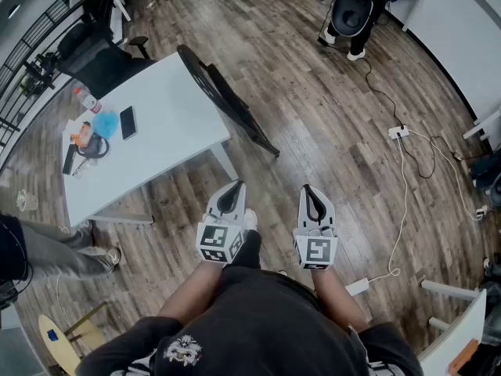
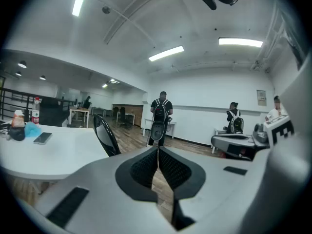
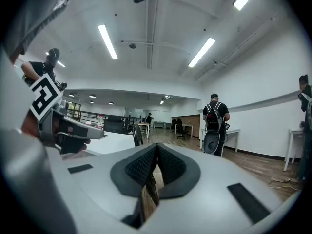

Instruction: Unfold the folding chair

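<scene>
A black folding chair (image 1: 227,100), folded flat, leans against the right edge of the white table (image 1: 168,143). It shows as a dark oval (image 2: 105,135) in the left gripper view and a thin dark shape (image 3: 138,134) in the right gripper view. Both grippers are held side by side in front of my body, well short of the chair. My left gripper (image 1: 232,191) is shut and empty, its tip (image 2: 157,150) aimed to the right of the chair. My right gripper (image 1: 311,196) is shut and empty too, its pads meeting at the tip (image 3: 157,147).
On the table lie a phone (image 1: 127,121), a blue cloth (image 1: 105,124) and a bottle (image 1: 86,99). An office chair (image 1: 98,57) stands behind it. A person with a backpack (image 1: 354,10) stands far ahead. A cable and power strip (image 1: 398,132) run along the floor at right.
</scene>
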Available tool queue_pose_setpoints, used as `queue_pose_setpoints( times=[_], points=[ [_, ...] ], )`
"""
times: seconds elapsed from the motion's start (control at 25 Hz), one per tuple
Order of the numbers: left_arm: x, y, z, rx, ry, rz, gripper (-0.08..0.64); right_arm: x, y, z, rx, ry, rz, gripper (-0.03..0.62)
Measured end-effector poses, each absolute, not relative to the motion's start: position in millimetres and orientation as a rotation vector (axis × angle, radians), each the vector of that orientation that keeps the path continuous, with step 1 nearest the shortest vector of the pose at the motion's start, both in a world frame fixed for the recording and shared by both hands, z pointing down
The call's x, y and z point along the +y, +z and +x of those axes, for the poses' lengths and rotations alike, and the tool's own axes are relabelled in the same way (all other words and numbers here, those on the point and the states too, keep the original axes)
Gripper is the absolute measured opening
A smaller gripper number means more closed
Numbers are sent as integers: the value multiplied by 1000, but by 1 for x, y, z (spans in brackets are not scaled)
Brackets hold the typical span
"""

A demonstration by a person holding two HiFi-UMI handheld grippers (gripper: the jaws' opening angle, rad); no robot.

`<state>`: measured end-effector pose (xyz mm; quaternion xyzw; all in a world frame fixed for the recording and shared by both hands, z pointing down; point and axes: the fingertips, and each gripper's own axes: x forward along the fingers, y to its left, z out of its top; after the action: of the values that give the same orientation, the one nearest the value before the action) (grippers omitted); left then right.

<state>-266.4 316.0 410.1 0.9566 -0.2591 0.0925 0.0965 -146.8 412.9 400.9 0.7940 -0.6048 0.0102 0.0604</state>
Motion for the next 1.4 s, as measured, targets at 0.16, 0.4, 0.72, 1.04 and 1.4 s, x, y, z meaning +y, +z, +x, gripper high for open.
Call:
queue_pose_setpoints(
  times=[0.16, 0.4, 0.72, 1.04, 1.4],
  points=[
    [258, 416, -241, -714, 285, 2817, 11, 348, 400, -128, -1825, 24, 2381, 15],
    [171, 409, -223, -715, 271, 2828, 11, 259, 397, -112, -1817, 34, 2357, 15],
    [101, 394, -216, -689, 216, 2838, 11, 174, 389, -107, -1831, 22, 2326, 15],
    [61, 388, -217, -754, 202, 2841, 11, 127, 388, -98, -1828, 23, 2321, 15],
    [28, 378, -209, -849, 123, 2809, 11, 63, 406, -102, -1995, 54, 2149, 15]
  ],
)
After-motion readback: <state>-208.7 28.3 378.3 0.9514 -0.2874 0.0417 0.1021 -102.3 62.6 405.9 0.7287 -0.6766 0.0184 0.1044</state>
